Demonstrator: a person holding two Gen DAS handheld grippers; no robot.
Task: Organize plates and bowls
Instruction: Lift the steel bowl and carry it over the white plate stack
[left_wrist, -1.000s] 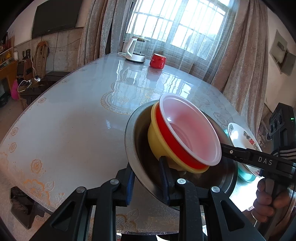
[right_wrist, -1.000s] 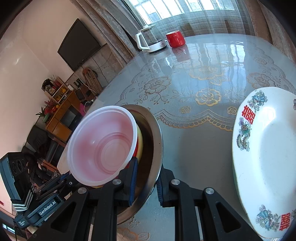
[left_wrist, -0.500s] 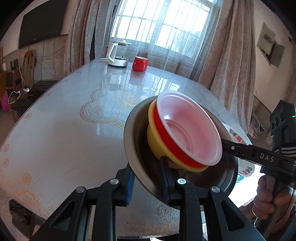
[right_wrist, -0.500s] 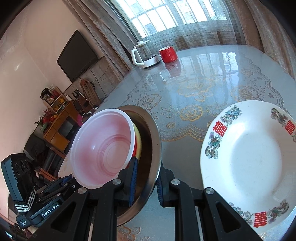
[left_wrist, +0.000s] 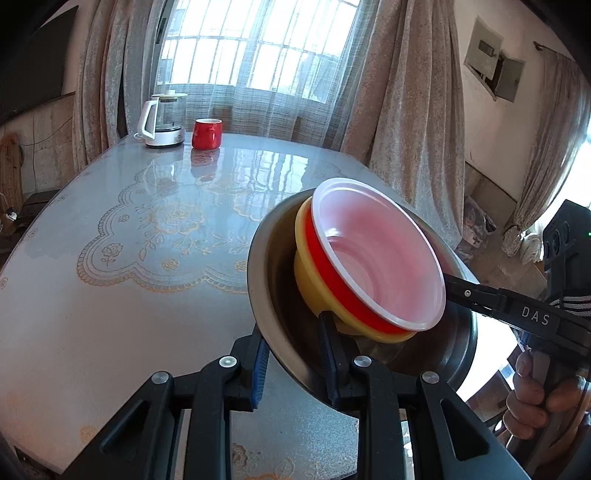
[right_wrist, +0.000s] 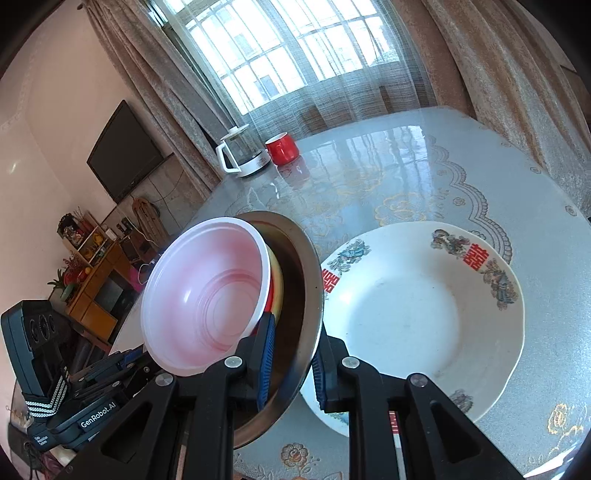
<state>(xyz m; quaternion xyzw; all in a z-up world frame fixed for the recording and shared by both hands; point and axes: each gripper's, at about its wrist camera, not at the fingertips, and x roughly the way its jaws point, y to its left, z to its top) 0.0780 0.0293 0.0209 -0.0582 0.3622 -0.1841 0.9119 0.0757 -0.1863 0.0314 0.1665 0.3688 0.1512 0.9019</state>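
Item: steel bowl (left_wrist: 273, 266), tilted steeply, carrying a nested stack: yellow bowl (left_wrist: 310, 280), red bowl (left_wrist: 332, 273), translucent white bowl (left_wrist: 376, 254).

Grip: the left gripper (left_wrist: 295, 354) is clamping the steel rim at lower centre of its frame, one finger inside, one outside. The right gripper (right_wrist: 291, 350) is pinching the opposite rim likewise. Both are sharing the load; neither is nearer.

Key relation: in the right wrist view the white plate (right_wrist: 424, 314) is lying flat on the table (right_wrist: 369, 184), right of centre, just beside and partly under the raised steel rim. The stack likely belongs there.

Clearance: the table edge is running close along the lower frame; the kettle (left_wrist: 162, 118) and red cup (left_wrist: 207, 133) are standing well apart, upper left.
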